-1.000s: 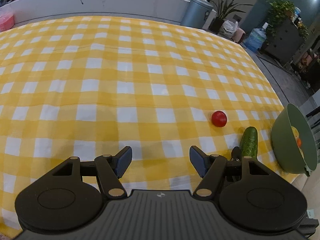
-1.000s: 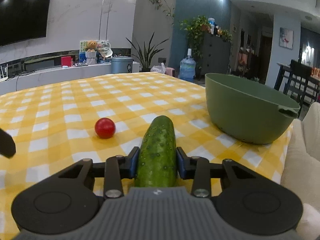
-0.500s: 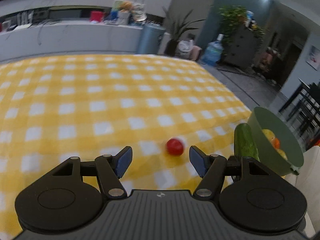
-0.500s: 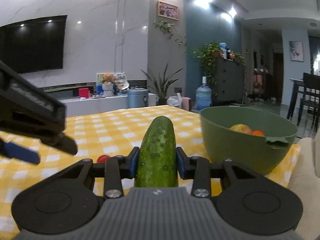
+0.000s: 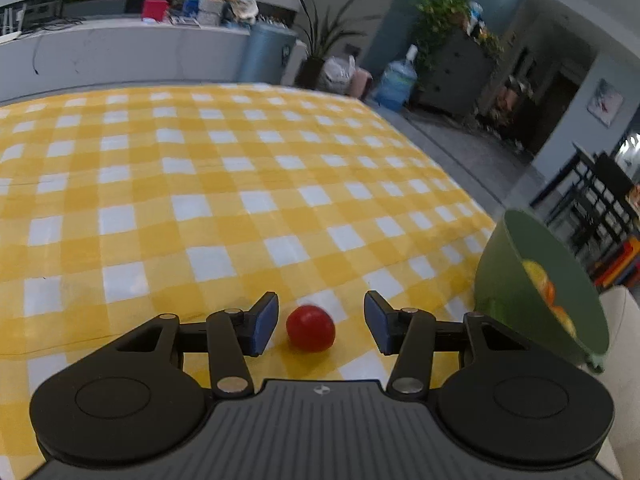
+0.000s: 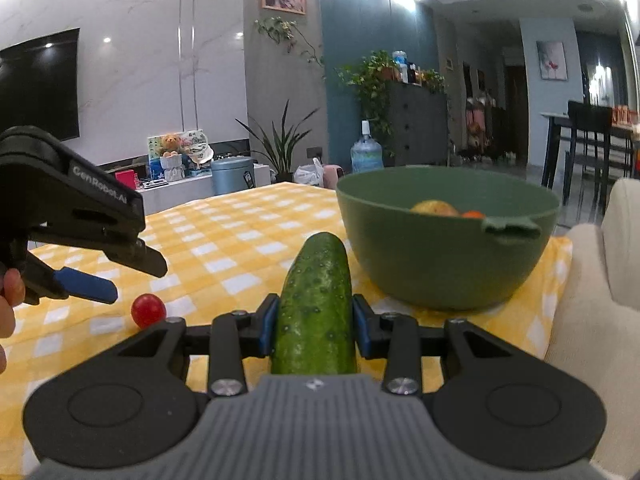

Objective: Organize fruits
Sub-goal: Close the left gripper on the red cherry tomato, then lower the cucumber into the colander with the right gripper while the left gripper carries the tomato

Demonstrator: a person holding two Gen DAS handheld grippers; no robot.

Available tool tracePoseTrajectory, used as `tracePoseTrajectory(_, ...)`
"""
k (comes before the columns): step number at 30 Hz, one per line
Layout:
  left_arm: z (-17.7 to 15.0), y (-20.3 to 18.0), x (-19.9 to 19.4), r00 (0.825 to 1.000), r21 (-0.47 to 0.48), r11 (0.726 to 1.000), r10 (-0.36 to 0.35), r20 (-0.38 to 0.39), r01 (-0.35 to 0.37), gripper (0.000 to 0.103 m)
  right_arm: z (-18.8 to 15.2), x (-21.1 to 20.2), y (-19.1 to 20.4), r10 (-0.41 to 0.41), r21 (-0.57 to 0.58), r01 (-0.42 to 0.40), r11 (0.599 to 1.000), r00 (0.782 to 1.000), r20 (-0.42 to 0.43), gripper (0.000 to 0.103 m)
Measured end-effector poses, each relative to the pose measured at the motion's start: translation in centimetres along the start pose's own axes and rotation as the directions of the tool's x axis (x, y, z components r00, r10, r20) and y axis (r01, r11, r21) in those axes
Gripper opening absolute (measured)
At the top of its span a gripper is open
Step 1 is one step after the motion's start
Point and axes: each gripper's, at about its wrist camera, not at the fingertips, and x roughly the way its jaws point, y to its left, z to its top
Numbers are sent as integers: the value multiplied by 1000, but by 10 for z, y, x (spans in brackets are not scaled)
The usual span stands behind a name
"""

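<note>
The right gripper (image 6: pixel 314 330) pinches one cucumber (image 6: pixel 316 304) between its blue-padded jaws, the fruit pointing straight ahead and its far tip reaching toward the single green bowl (image 6: pixel 444 256), which stands just beyond and to the right of the jaws on the worktop (image 6: pixel 248 232). Over the bowl's rim show one yellow fruit (image 6: pixel 434 208) and one orange fruit (image 6: pixel 473 214) (more may lie lower down, out of sight).

The left gripper (image 5: pixel 320 322) has its jaws spread wide, with one red tomato (image 5: pixel 310 328) lying on the yellow-and-white checked cloth (image 5: pixel 200 184) between them, nearer the left pad and touching neither. From the right wrist view the left gripper hangs above the tomato, just to the left of the cucumber, and white lettering on its black body reads "GenRobot.AI" as far as it can be made out. A fingertip of the person's left hand (image 6: pixel 10 288) shows at the frame's edge behind it.

Well beyond the jaws stand one blue water jug (image 6: pixel 366 156), one grey bin (image 6: pixel 232 176) and one dark television (image 6: pixel 38 88) on the marble wall.
</note>
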Motion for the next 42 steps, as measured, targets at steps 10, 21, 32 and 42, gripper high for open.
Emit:
tracePoseTrajectory(10, -11, -2, 14, 999, 77, 996, 43, 4, -43, 52, -1, 3, -5, 9, 63, -7, 998, 1000, -26, 35)
tracePoseTrajectory(21, -16, -9, 15, 999, 153, 987, 41, 13, -43, 33, -1, -9, 3, 33, -13, -33, 999, 999, 38, 35)
tracePoseTrajectory(32, -13, 2, 7, 999, 63, 997, -43, 33, 41, 33, 50, -32, -18, 230, -119, -215, 969, 964, 130, 35)
tracePoseTrajectory(42, -12, 3, 4, 997, 46, 997, -64, 42, 62, 33, 159, -9, -146, 533, -60, -534, 843, 817, 222, 35)
